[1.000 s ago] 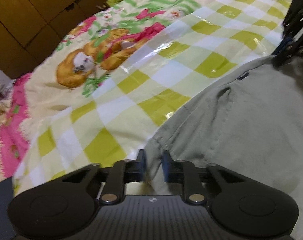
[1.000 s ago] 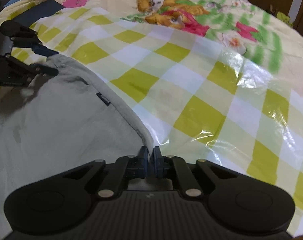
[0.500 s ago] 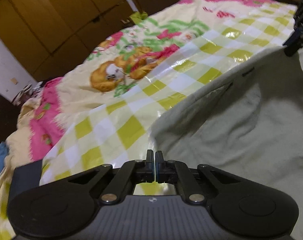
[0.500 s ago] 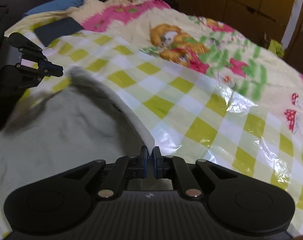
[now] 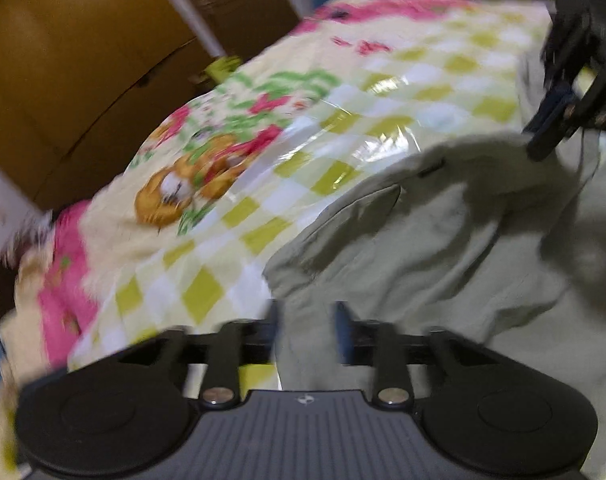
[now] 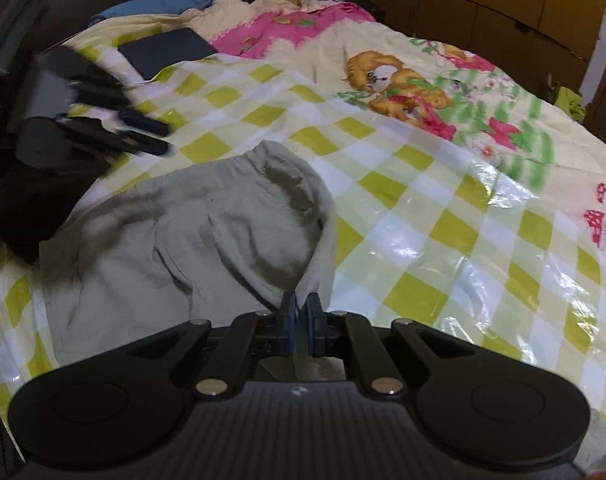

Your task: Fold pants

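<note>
Left gripper, 10 o'clock of right wrist view: jaws just opening, apart, clear of cloth. Grey-green pants, centre: heaped on checked plastic sheet over bed. Right gripper, 6 o'clock: clamped tight on pants edge.

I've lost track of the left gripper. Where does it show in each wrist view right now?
Left wrist view: the left gripper sits bottom centre, fingers apart over the grey pants.
Right wrist view: it shows at the left edge, beyond the pants' far corner.
Shared landmark: the orange cartoon dog on the bedspread.
</note>
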The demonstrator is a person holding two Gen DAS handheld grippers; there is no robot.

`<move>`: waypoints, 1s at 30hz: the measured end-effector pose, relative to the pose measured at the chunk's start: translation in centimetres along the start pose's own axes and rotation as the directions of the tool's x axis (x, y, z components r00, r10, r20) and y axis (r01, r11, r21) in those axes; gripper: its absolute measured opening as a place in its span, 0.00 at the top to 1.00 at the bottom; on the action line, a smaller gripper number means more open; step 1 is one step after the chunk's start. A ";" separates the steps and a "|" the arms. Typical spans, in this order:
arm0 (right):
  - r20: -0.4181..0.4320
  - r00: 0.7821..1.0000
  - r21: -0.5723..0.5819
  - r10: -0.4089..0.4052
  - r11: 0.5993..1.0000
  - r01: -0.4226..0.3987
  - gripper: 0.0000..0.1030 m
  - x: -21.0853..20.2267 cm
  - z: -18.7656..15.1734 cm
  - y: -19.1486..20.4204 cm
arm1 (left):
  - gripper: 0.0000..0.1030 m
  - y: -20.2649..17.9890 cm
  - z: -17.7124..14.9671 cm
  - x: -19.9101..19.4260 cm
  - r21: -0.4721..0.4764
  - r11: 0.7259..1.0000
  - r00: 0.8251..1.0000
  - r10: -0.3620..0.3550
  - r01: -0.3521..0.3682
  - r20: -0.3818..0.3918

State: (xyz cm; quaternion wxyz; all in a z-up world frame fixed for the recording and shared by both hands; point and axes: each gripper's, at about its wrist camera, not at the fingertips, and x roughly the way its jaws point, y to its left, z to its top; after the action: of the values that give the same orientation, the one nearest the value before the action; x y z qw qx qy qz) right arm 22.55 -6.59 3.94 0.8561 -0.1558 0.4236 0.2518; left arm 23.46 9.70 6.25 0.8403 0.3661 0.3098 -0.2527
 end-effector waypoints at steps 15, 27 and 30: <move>-0.078 0.986 0.148 0.148 0.980 -0.136 0.94 5.1 -3.0 -5.3 | 0.34 1.0 4.1 13.1 0.276 0.945 0.976 -0.126 0.173 -0.180; -0.080 0.990 0.176 0.118 0.979 -0.102 0.94 5.4 -2.8 -6.5 | 0.77 0.6 4.1 12.6 0.278 0.939 0.954 -0.123 0.200 -0.273; -0.052 0.997 0.159 0.065 0.986 -0.056 0.94 3.8 -2.5 -6.2 | 0.77 1.2 3.4 10.0 0.261 0.958 0.972 -0.055 0.116 -0.229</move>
State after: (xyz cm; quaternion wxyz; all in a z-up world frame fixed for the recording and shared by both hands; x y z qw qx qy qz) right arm 26.39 -11.80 -0.32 0.8453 -0.0820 0.4707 0.2390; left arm 32.19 5.79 1.54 0.7309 0.4900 0.3785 -0.2871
